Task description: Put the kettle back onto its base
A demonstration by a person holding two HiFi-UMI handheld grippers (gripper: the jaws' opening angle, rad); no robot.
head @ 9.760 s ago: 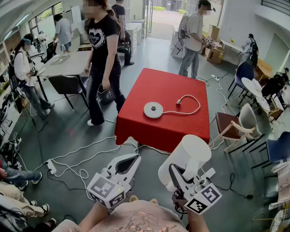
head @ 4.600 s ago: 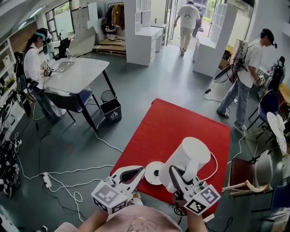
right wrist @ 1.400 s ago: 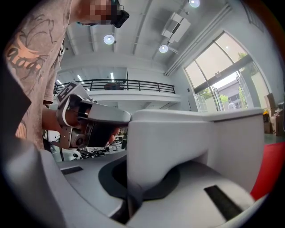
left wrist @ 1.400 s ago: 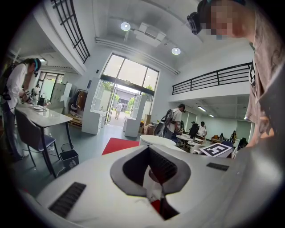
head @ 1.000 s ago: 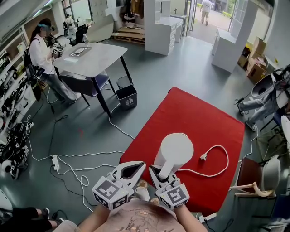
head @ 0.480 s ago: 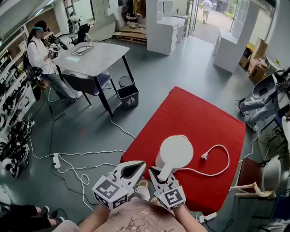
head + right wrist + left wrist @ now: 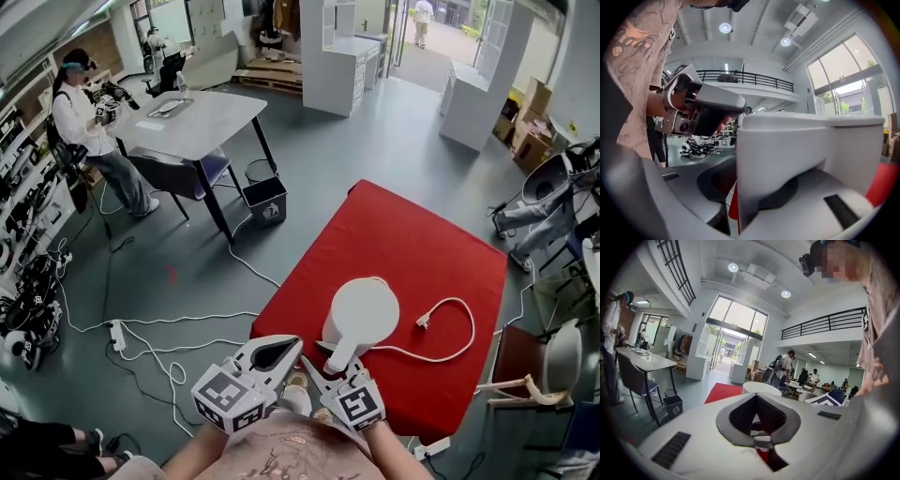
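**Kettle on the red table, right claw spread round its handle**

A white kettle [image 7: 361,309] stands upright near the closest edge of a red table [image 7: 403,234], seen from above. A white cable [image 7: 459,328] loops out from under it to a plug [image 7: 422,323] lying on the cloth just beside it. The base is hidden beneath the kettle, so the kettle seems to sit on it, though no view shows the seat.

The right gripper [image 7: 336,364] points at the kettle. Its jaws have just been opening and now stand spread, with the handle [image 7: 787,154] between them and a clear gap on one side.

The left gripper [image 7: 292,341] hangs just beside it, off the table's edge, jaws pressed together at the tips with nothing between them.
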